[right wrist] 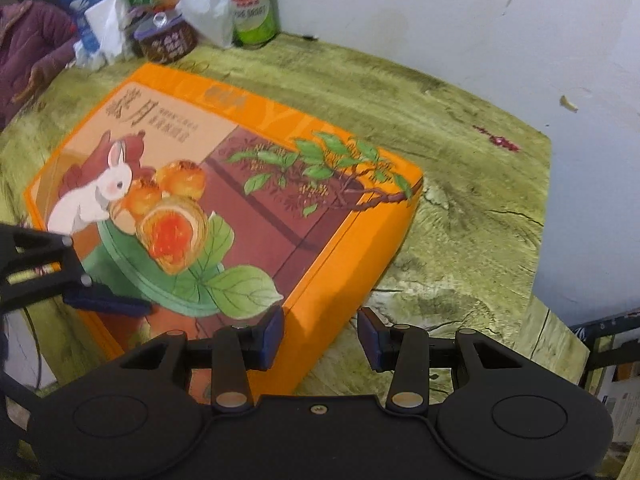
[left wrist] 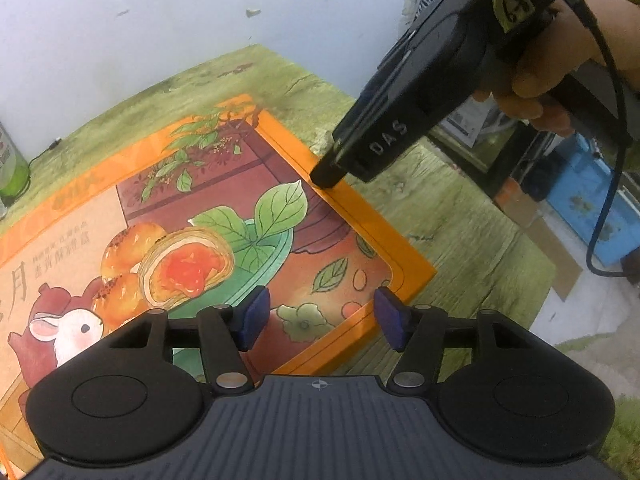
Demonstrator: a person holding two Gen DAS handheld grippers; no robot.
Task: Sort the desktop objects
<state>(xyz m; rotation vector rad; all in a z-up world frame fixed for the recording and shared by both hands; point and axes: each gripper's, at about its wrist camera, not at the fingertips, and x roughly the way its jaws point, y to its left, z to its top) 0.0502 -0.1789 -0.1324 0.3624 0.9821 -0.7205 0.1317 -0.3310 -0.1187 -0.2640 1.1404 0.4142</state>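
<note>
A: Item one, the gift box (right wrist: 224, 208). Location?

B: Flat on the green wood-grain bench (right wrist: 460, 184), lid up, printed with a rabbit and pastries. Its long axis runs from the clutter at the far left of the right wrist view down toward the near right corner. No other task thing lies close to it; the green can (right wrist: 251, 4) stands well apart by the wall.

A: Item two, right tongs (right wrist: 320, 340). State?

B: Partly open, nothing between the pads. They point steeply down over the box's near long edge: one pad above the orange side wall, the other above bare bench just beside it. So the edge sits roughly in the gap, though not gripped.

A: Item three, left tongs (left wrist: 320, 316)?

B: Also partly open and empty, hanging over the lid near a corner, with the box's border running under the gap. In the right wrist view a blue pad (right wrist: 108, 304) of theirs appears to rest at the left short end, but the fisheye makes contact hard to judge.

A: Which hand is nearer a hold?

B: Judged from the frames, both are about equally close, one at each of two adjoining edges. The right tip (left wrist: 326, 178) seen from the left camera meets the lid's border. A two-handed lift seems the likely next step, each pair straddling its own edge.
</note>
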